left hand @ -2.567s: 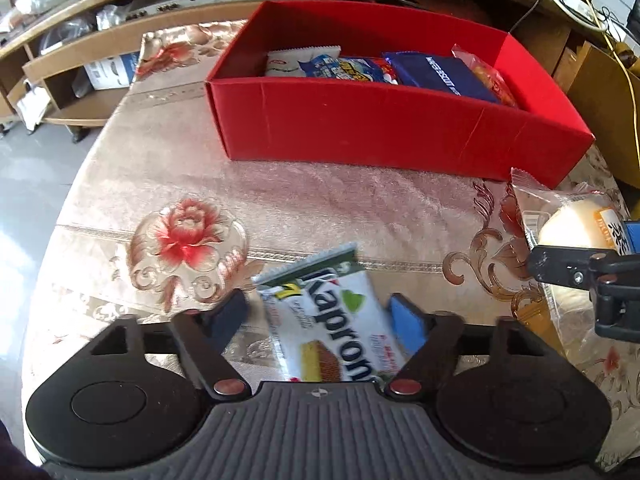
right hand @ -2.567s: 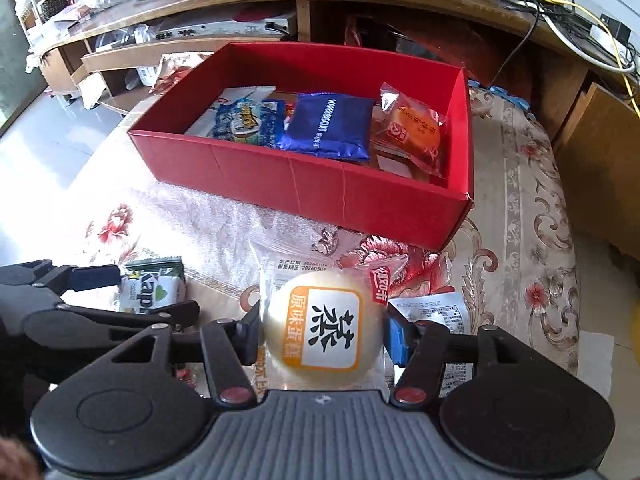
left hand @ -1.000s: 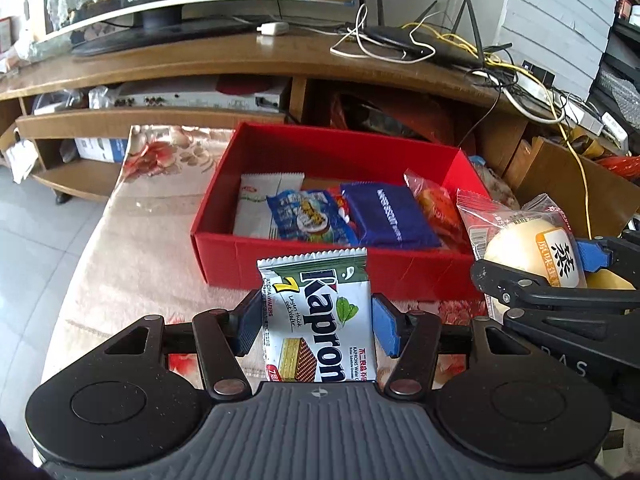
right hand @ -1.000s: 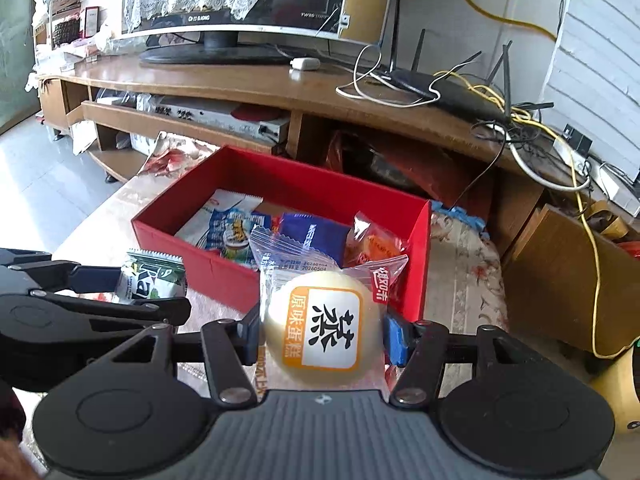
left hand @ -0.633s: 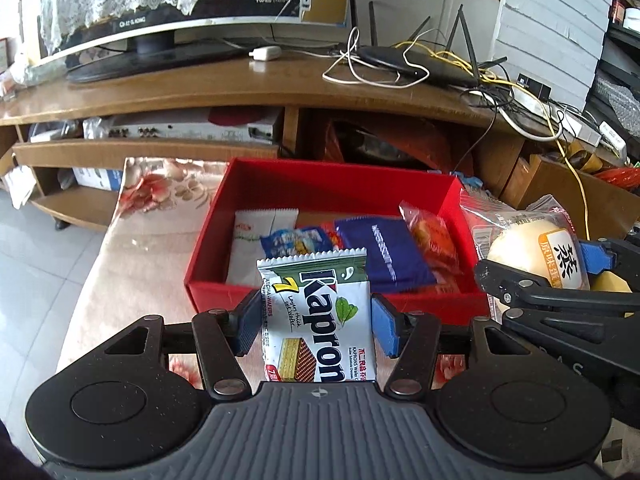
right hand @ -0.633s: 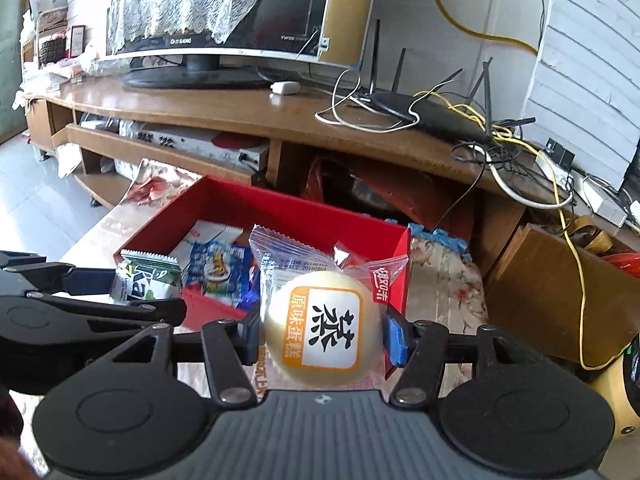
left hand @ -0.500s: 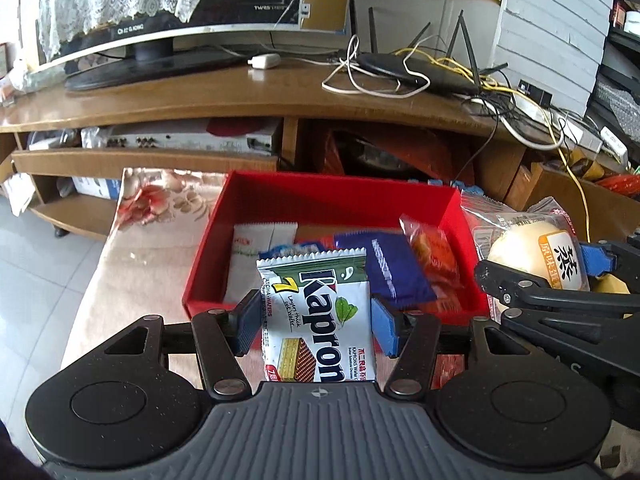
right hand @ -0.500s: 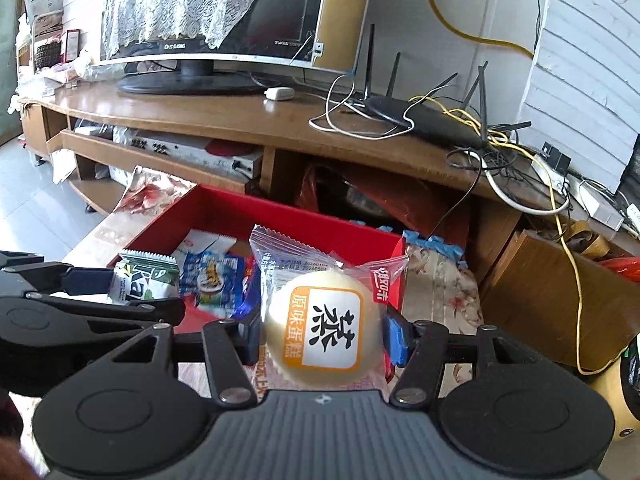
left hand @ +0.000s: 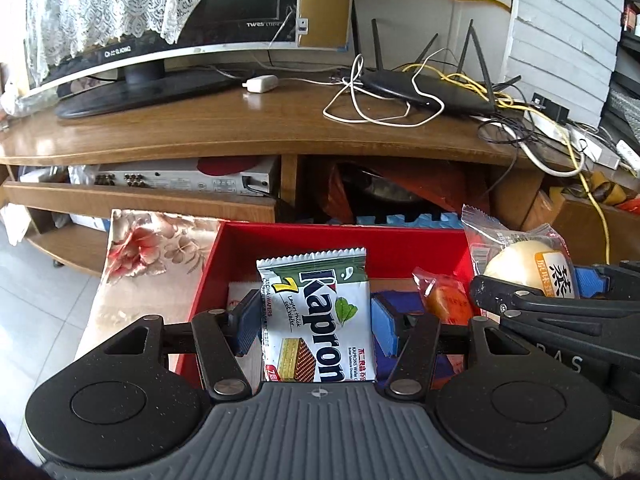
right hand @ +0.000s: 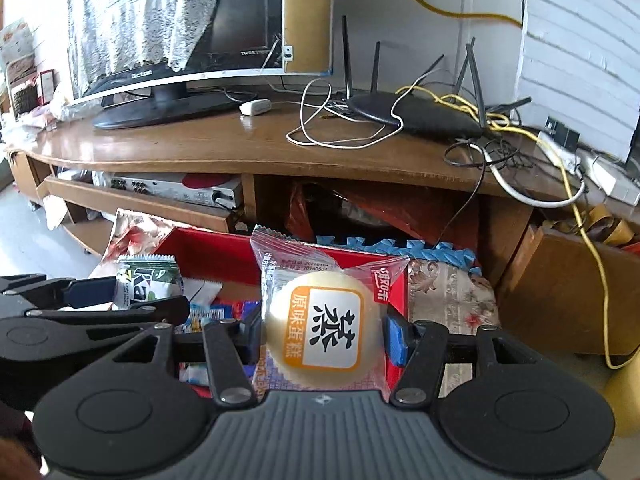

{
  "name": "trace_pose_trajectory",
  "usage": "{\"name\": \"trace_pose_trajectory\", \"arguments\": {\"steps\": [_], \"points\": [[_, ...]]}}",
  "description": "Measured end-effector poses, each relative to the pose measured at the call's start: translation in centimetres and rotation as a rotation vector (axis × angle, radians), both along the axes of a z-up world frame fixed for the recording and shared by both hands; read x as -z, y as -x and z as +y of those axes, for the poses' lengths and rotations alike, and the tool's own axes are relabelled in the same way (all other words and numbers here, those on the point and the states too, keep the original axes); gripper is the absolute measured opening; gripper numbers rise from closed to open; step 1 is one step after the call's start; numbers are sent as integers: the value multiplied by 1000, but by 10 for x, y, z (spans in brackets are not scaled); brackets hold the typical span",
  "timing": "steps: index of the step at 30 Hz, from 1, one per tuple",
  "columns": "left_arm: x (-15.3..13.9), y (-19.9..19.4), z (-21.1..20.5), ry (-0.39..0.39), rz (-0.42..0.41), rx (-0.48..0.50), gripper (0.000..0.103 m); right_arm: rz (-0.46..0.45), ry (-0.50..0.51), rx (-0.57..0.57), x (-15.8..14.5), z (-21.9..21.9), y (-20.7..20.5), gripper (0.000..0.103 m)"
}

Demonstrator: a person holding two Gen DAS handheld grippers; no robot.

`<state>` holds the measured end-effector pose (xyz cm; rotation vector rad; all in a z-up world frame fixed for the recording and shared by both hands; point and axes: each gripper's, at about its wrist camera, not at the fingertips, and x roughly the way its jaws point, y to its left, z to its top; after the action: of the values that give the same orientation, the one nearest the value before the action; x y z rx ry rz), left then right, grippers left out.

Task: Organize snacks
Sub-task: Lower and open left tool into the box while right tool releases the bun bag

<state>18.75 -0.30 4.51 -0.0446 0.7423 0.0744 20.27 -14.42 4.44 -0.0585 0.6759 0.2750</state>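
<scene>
Left gripper (left hand: 315,324) is clamping its blue pads on the Kapron wafer packet (left hand: 318,316), holding it upright over the near left part of the red box (left hand: 344,240). Right gripper (right hand: 323,334) is squeezing the bagged steamed cake (right hand: 324,328), and it is hanging above the box's right end. Both tools are riding side by side, the right one just beside the left. Down in the box, an orange snack bag (left hand: 446,300) and a blue packet (left hand: 396,300) are lying flat. Beyond, the wooden TV stand (left hand: 256,136) is carrying a monitor (left hand: 192,32) and a router (left hand: 424,88).
</scene>
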Motion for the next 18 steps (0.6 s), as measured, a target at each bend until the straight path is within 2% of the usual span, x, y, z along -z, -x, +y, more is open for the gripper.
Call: {"name": "trace_pose_trajectory", "arguments": {"steps": [8,18], "points": [[20,-26,5,-11,52,-20,63,60,5,4,20,7,-35,53],[44,-36,7,-33,120,-32,63,128,44,2,48,15,-51,53]]}}
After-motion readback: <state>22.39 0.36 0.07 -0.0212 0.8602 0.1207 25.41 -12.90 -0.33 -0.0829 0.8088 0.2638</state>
